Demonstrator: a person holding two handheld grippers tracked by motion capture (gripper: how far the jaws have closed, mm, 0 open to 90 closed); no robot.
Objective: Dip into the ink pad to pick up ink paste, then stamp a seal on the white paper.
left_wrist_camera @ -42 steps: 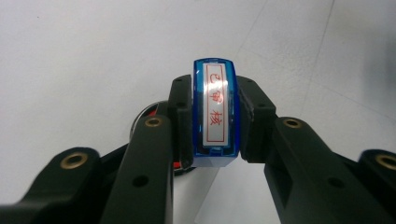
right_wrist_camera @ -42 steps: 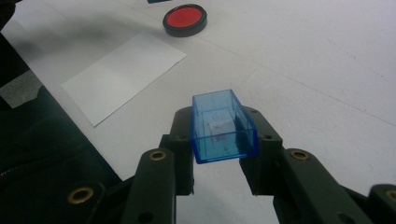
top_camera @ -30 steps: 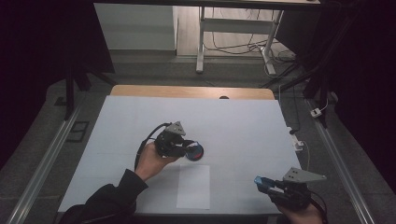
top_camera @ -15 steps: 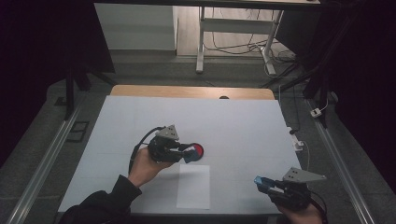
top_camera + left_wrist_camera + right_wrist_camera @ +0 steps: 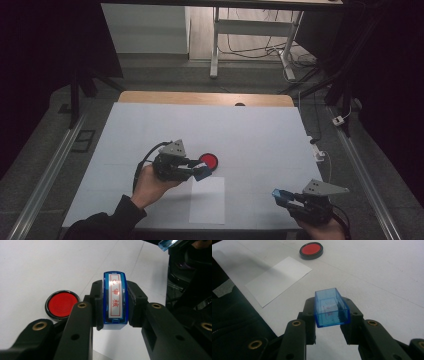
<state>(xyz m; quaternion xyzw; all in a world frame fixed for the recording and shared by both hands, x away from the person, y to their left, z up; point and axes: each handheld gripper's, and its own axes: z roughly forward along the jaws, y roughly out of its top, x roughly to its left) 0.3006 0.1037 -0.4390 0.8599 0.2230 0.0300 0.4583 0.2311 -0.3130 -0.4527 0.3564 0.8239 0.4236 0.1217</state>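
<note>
Two grippers are working: left gripper [image 5: 200,171] is clamping the stamp [image 5: 115,300] just beside the ink pad [image 5: 209,161]; right gripper [image 5: 329,322] is gripping its cap [image 5: 331,307]. Next, judged: pressing stamp onto paper [image 5: 207,200].

I see the blue stamp [image 5: 115,300] clamped between my left gripper's jaws, its white label with red characters facing the camera; it hangs just beside the round red ink pad [image 5: 62,304] in its black rim, which lies flat on the table near the white paper sheet [image 5: 207,200]. My right gripper pinches the clear blue stamp cap [image 5: 331,307], open side up.
</note>
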